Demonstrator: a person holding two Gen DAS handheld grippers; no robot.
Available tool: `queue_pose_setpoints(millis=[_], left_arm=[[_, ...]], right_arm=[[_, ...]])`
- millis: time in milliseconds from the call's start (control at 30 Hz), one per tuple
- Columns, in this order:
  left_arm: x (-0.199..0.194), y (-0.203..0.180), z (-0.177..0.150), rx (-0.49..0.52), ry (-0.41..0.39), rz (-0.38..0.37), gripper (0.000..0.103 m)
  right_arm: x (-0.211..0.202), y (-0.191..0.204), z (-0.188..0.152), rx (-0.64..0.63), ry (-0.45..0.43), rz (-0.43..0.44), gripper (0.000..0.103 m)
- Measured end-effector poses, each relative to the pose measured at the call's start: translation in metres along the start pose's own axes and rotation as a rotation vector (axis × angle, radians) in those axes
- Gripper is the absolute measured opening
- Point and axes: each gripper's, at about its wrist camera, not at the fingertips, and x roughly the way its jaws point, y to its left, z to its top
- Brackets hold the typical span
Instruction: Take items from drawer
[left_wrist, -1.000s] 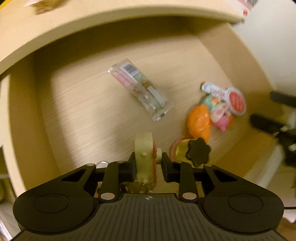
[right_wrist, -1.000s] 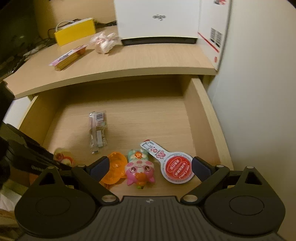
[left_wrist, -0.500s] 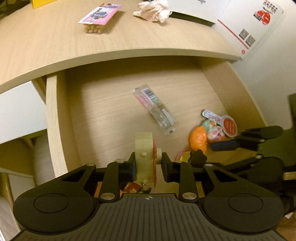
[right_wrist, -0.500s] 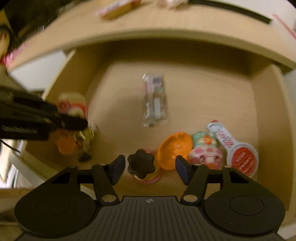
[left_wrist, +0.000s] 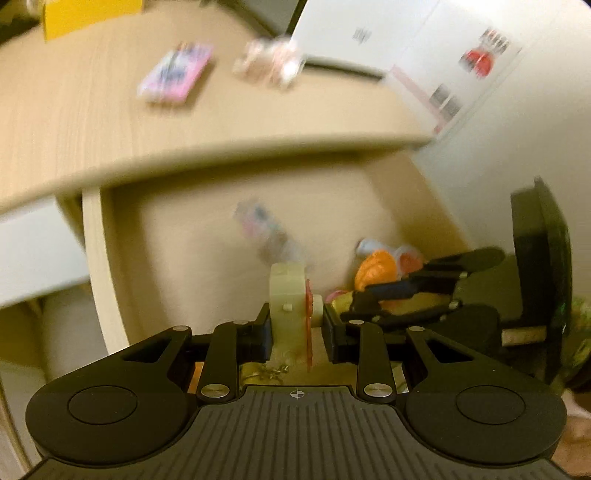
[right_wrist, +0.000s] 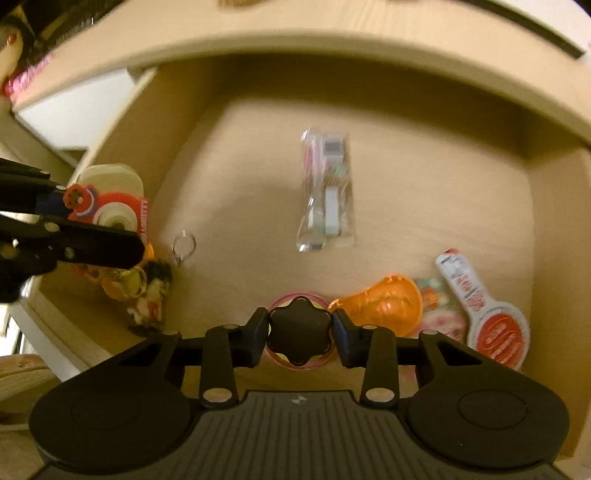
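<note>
My left gripper (left_wrist: 295, 325) is shut on a cream toy with a red front (left_wrist: 290, 301), held above the open wooden drawer (left_wrist: 94, 251); a keychain charm hangs below it. In the right wrist view that toy (right_wrist: 110, 205) shows at the left with the charm (right_wrist: 144, 291) dangling. My right gripper (right_wrist: 300, 332) is shut on a black flower-shaped knob (right_wrist: 299, 332) that sits on a yellow disc with a pink rim, low in the drawer's front. A clear packet (right_wrist: 327, 192) lies in the drawer's middle. An orange shell (right_wrist: 380, 304), a pink figure (right_wrist: 443, 321) and a red-and-white tag (right_wrist: 495, 325) lie at the right.
The desk top (left_wrist: 110, 122) above the drawer holds a pink packet (left_wrist: 175, 75), a crumpled wrapper (left_wrist: 269, 64), a yellow box (left_wrist: 88, 14) and a white carton (left_wrist: 424, 55). A pale wall (left_wrist: 517, 129) stands to the right of the drawer.
My right gripper dropped onto the black knob and shut around it. My left gripper lifted further up and back with the cream toy, so more of the desk top shows.
</note>
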Motion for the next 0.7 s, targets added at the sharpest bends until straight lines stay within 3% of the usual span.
queue_pose_setpoints(millis=[167,300,400,500,700], left_arm=[[-0.057,-0.003,0.047,0.027,-0.213,-0.025,0.030],[-0.114,0.007,0.096,0.046,-0.448,0.020,0.030],[-0.127,0.028,0.132,0.018,-0.547,0.063,0.030],[-0.095,0.063,0.162,-0.050,-0.505,0.067,0.030],[-0.006,0.126,0.173,-0.120,-0.365,0.061,0.030]], right_arm=[[-0.058,-0.009,0.017,0.032,-0.190,-0.022,0.037],[-0.122,-0.023,0.056,0.069,-0.428,-0.051,0.037],[-0.147,-0.028,0.093,0.073,-0.559,-0.060,0.037],[-0.137,-0.025,0.132,0.070,-0.615,-0.100,0.037],[-0.061,-0.011,0.187,0.086,-0.508,-0.146,0.037]])
